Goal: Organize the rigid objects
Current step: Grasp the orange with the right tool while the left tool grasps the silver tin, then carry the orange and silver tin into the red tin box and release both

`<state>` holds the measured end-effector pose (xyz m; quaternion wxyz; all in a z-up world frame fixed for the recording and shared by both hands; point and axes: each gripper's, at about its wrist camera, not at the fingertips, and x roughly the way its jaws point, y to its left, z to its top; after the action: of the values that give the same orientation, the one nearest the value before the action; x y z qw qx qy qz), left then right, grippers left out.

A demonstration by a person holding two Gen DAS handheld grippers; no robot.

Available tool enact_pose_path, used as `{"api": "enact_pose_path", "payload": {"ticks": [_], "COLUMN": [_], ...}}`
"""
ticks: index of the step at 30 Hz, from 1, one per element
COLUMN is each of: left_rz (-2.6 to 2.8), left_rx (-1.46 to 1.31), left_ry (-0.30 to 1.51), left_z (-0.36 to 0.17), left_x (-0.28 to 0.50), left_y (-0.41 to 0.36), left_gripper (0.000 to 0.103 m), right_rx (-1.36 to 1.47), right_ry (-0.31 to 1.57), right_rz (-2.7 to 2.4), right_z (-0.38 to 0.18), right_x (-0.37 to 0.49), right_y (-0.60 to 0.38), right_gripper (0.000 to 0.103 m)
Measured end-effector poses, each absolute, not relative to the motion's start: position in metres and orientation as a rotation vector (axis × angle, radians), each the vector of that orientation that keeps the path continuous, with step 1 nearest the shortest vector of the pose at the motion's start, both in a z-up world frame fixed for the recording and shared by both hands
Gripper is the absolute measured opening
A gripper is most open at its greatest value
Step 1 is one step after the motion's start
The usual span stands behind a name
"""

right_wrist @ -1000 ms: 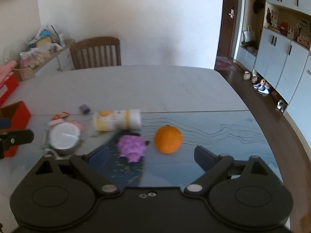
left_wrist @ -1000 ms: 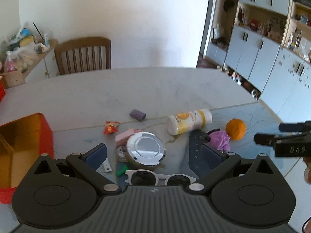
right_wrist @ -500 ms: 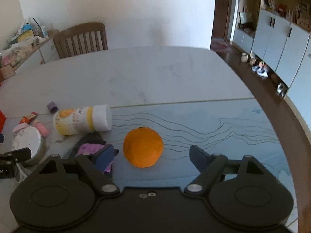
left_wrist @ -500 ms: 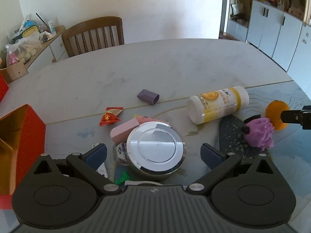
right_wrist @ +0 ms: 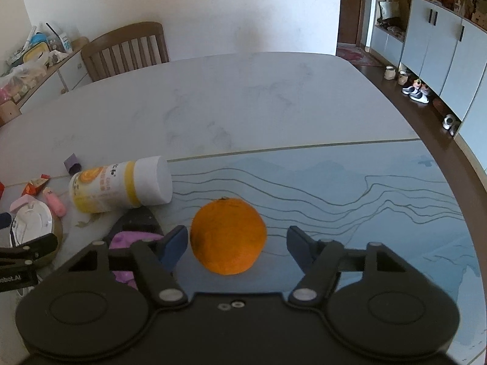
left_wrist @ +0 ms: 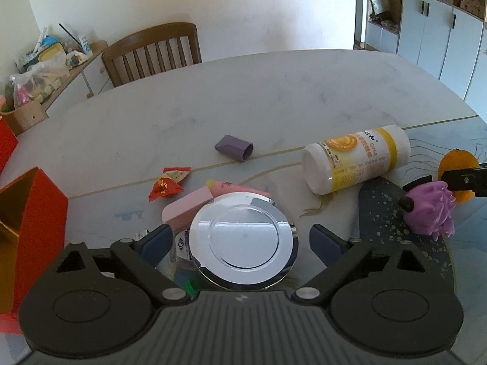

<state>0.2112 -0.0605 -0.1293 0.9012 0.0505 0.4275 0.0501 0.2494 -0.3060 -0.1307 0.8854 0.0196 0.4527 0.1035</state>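
A round tin with a shiny silver lid (left_wrist: 243, 240) sits between the open fingers of my left gripper (left_wrist: 240, 243), not clamped; it also shows in the right wrist view (right_wrist: 30, 225). An orange (right_wrist: 228, 235) lies between the open fingers of my right gripper (right_wrist: 236, 243), closer to the left finger. A white and yellow bottle (left_wrist: 356, 158) lies on its side, also seen in the right wrist view (right_wrist: 118, 184). A purple spiky toy (left_wrist: 429, 210) rests on a dark speckled object (left_wrist: 386, 213).
A red open box (left_wrist: 27, 228) stands at the left. A pink case (left_wrist: 185, 203), a red candy wrapper (left_wrist: 167, 182) and a small purple cap (left_wrist: 234, 147) lie on the marble table (left_wrist: 243, 97). A wooden chair (left_wrist: 152, 51) stands at the far edge.
My left gripper has come down and forward so the silver-lidded tin sits between its fingers; the sunglasses have gone out of view. My right gripper has moved in around the orange.
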Motion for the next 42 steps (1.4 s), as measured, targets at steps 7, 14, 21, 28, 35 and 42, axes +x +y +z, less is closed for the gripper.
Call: {"api": "enact_pose_path", "payload": {"ticks": [7,14,21,28,35,42], "left_rz": [0.099,0.107,0.104,0.095,0.083,0.083], "left_rx": [0.104,0.086,0.029,-0.028,-0.053,-0.103], "left_ry": [0.899,0.904,0.884,0.869,0.836,0.831], "left_z": [-0.131,-0.129,-0.118,-0.097,-0.069,-0.048], "left_x": [0.216,0.215,0.205,0.185,0.165,0.142], "left_y": [-0.061,-0.058,-0.051,-0.041,-0.027,0.006], "left_gripper": [0.078,0.077,0.077,0.077,0.077,0.077], "right_rx": [0.043,0.017,0.066,0.040,0.010,-0.027], "right_ry": [0.959,0.949,0.944,0.930,0.893,0.863], "right_rz": [0.234,0.226,0.222,0.281,0.359,0.455], "right_z": [-0.134,-0.132,-0.124,-0.098,-0.065,-0.037], "right_x": [0.254,0.251,0.239,0.216,0.193,0.171], "right_y": [-0.304,-0.304,-0.318,-0.314,-0.292,-0.248], "right_gripper": [0.054,0.053,0.053,0.053,0.053,0.053]}}
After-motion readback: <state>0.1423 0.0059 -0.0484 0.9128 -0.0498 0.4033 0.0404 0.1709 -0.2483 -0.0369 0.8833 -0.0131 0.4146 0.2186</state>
